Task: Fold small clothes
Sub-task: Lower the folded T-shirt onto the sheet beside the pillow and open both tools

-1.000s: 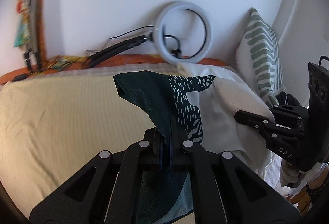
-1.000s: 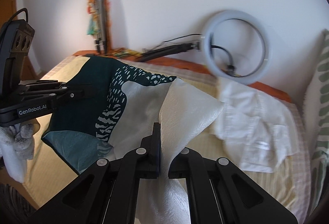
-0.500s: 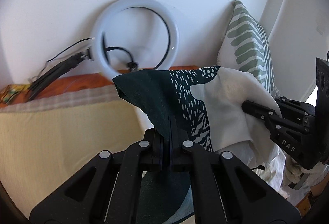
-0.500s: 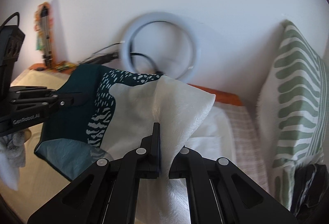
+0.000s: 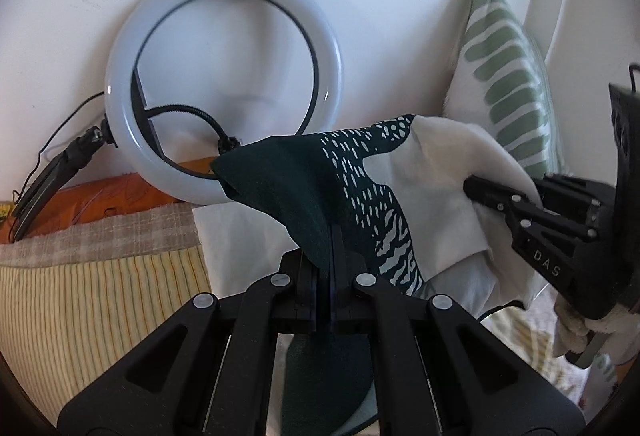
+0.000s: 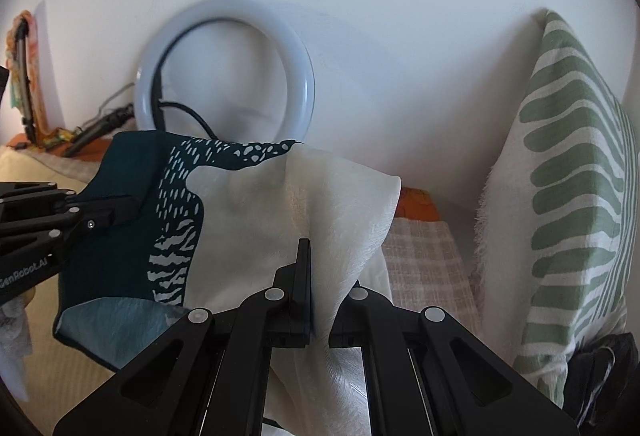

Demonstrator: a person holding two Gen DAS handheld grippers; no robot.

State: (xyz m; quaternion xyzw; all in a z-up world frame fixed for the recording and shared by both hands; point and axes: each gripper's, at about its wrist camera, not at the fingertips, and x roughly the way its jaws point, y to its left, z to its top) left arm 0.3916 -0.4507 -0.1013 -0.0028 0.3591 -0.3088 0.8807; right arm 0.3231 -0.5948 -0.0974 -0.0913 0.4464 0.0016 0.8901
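Note:
A small cloth, dark teal on one side and cream on the other with a speckled band between (image 5: 360,180) (image 6: 248,204), hangs stretched in the air between both grippers. My left gripper (image 5: 330,236) is shut on its dark teal edge; the right wrist view shows that gripper (image 6: 128,206) at the left. My right gripper (image 6: 314,256) is shut on the cream edge and appears at the right of the left wrist view (image 5: 474,186). The cloth's lower part droops behind the fingers.
A white ring light (image 5: 224,84) on a black arm leans against the wall. A green-striped cushion (image 6: 572,188) stands at the right. A white garment (image 5: 240,244) lies on the yellow striped bedcover (image 5: 92,300). Dark fabric (image 6: 600,376) sits low right.
Both grippers have carried the stretched cloth to the right along the bed, toward the ring light and the cushion. Both grips have stayed the same.

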